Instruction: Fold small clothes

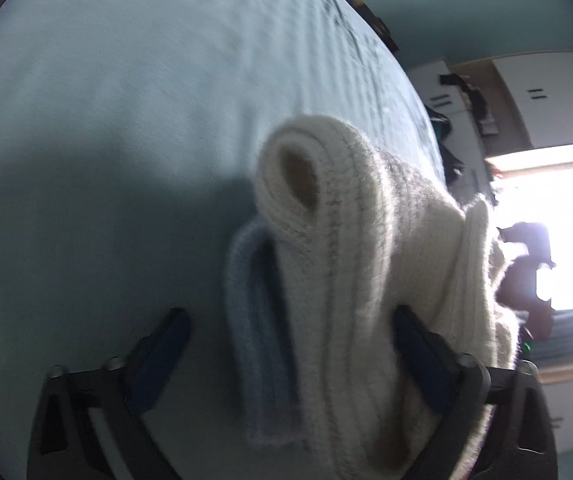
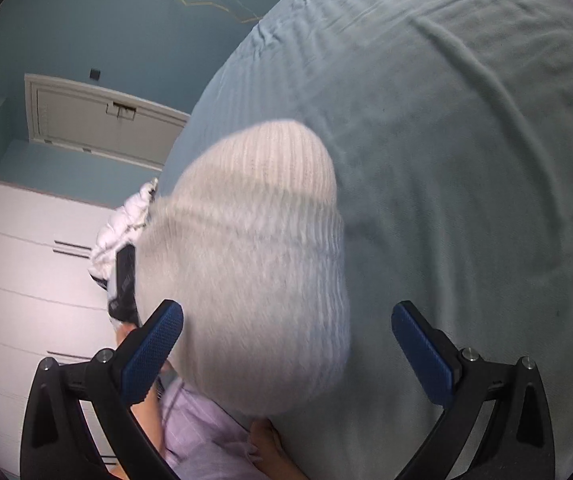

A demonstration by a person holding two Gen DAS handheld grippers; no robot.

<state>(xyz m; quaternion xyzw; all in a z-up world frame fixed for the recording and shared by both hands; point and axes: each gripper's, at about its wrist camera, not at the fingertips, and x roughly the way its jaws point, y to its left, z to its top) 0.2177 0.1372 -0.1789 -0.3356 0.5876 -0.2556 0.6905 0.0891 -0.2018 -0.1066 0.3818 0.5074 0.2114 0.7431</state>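
Note:
A cream ribbed knit garment [image 1: 350, 248] lies folded and rolled on the light blue bedspread [image 1: 126, 100]. A pale blue knit piece [image 1: 254, 328] lies beside and under it. My left gripper [image 1: 290, 340] is open, its jaws wide, with the knit bundle between them and draped against the right finger [image 1: 418, 344]. In the right wrist view the same cream garment [image 2: 254, 264] is a rounded mound on the bed. My right gripper [image 2: 286, 332] is open, jaws wide, the mound close against the left finger [image 2: 154, 344]. The other gripper [image 2: 124, 284] shows behind the mound.
The bedspread [image 2: 466, 140] stretches away to the right. White drawers [image 2: 26, 272] and a white door [image 2: 98, 120] stand beyond the bed's edge. A person's lilac sleeve [image 2: 202, 436] is near my right gripper. A bright window [image 1: 558, 216] and wardrobe [image 1: 526, 92] lie to the right.

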